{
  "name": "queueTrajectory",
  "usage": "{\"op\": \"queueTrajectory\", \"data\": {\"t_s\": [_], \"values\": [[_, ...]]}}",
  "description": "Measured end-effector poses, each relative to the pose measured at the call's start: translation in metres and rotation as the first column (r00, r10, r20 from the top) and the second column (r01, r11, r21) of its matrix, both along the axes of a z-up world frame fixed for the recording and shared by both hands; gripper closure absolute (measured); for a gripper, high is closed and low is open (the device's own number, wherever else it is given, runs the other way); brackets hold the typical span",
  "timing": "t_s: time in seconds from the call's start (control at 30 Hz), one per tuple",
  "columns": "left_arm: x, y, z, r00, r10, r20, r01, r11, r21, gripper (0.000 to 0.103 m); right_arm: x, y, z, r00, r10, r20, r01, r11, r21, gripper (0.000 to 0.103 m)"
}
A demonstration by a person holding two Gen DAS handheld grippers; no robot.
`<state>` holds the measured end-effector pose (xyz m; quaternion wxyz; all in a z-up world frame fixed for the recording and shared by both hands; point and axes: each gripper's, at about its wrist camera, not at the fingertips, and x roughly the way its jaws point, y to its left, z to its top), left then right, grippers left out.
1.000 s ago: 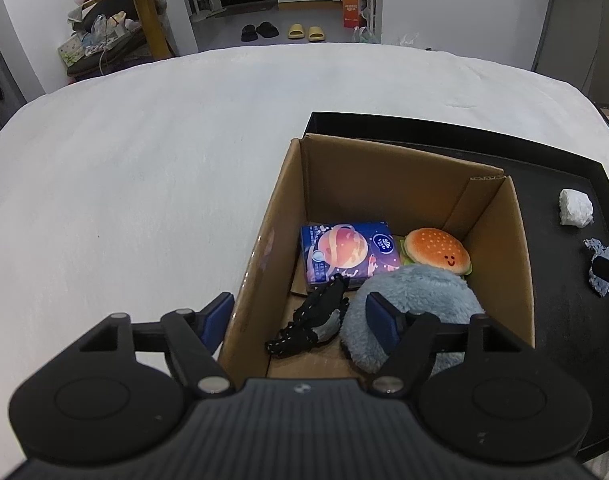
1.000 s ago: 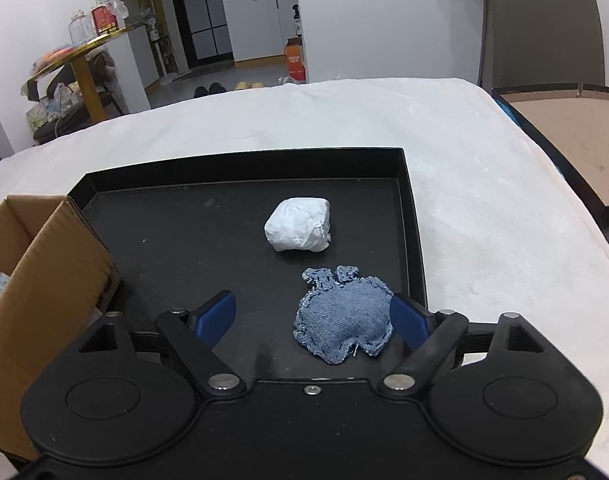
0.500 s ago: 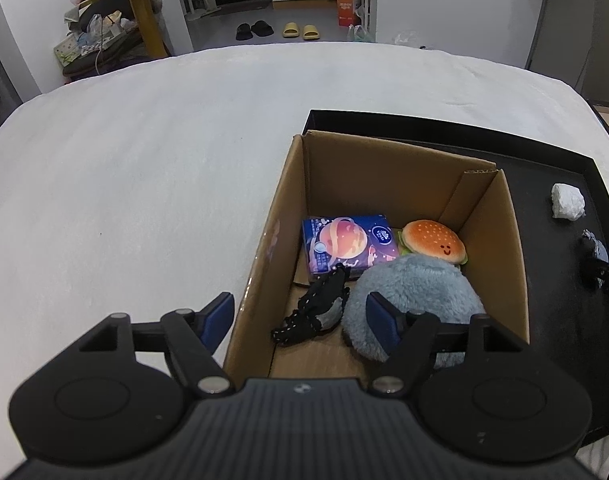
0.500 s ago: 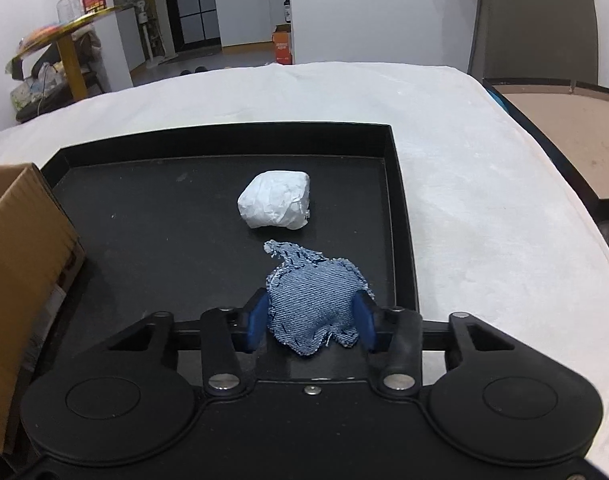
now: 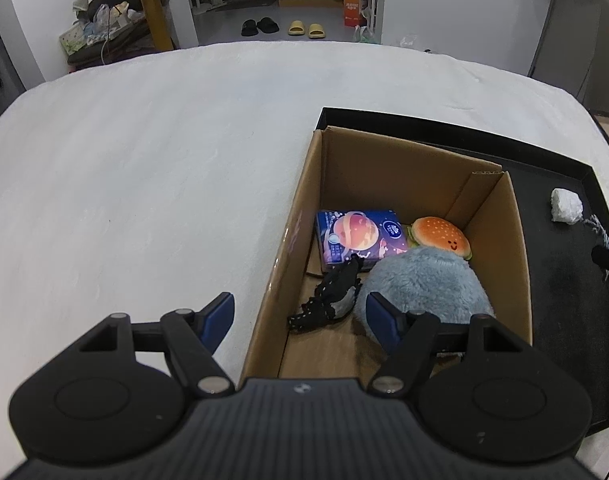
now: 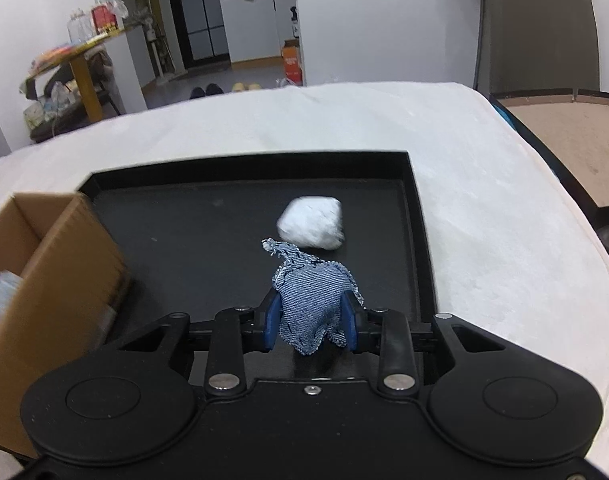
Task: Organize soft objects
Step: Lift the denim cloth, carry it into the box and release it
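My right gripper (image 6: pixel 310 322) is shut on a blue denim pouch (image 6: pixel 310 300) and holds it above the black tray (image 6: pixel 184 240). A white crumpled wad (image 6: pixel 310 222) lies on the tray just beyond it. The cardboard box (image 5: pixel 500 240) stands on the tray's left part; it also shows in the right wrist view (image 6: pixel 44 264). In the box lie a grey-blue plush (image 5: pixel 424 284), a burger plush (image 5: pixel 440 234), a blue tissue pack (image 5: pixel 360 238) and a black lacy item (image 5: pixel 328 296). My left gripper (image 5: pixel 300 316) is open and empty, astride the box's near left wall.
The tray and box sit on a white cloth-covered table (image 5: pixel 144 180). The white wad (image 5: pixel 566 206) and part of my right gripper (image 5: pixel 606 256) show at the right edge of the left wrist view. A brown-floored tray (image 6: pixel 564 136) stands beyond the table's right edge.
My right gripper closed on the denim pouch and lifted it off the tray, swinging slightly left toward the box. My left gripper rose and drew back a little above the box.
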<state>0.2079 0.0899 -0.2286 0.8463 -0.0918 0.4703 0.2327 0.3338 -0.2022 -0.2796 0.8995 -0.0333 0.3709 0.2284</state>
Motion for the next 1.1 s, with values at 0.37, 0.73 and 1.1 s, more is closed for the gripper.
{"op": "queueTrajectory", "data": {"t_s": [0.37,0.73,1.1], "values": [[-0.01,0.011,0.003,1.0,0.007,0.028,-0.006,0.998,-0.061,0.032,-0.013,0.029,0.036,0.999,0.031,0.034,-0.032,0.999,0.039,0.072],[-0.018,0.016,0.008,0.998,-0.003,0.055,0.008,0.996,-0.085,0.032,-0.021,0.052,0.065,0.996,0.065,0.058,-0.068,0.996,0.057,0.072],[-0.023,0.026,0.005,0.997,-0.017,0.072,0.026,0.992,-0.124,0.04,-0.037,0.079,0.081,0.986,0.148,0.08,-0.153,0.986,0.071,0.072]]}}
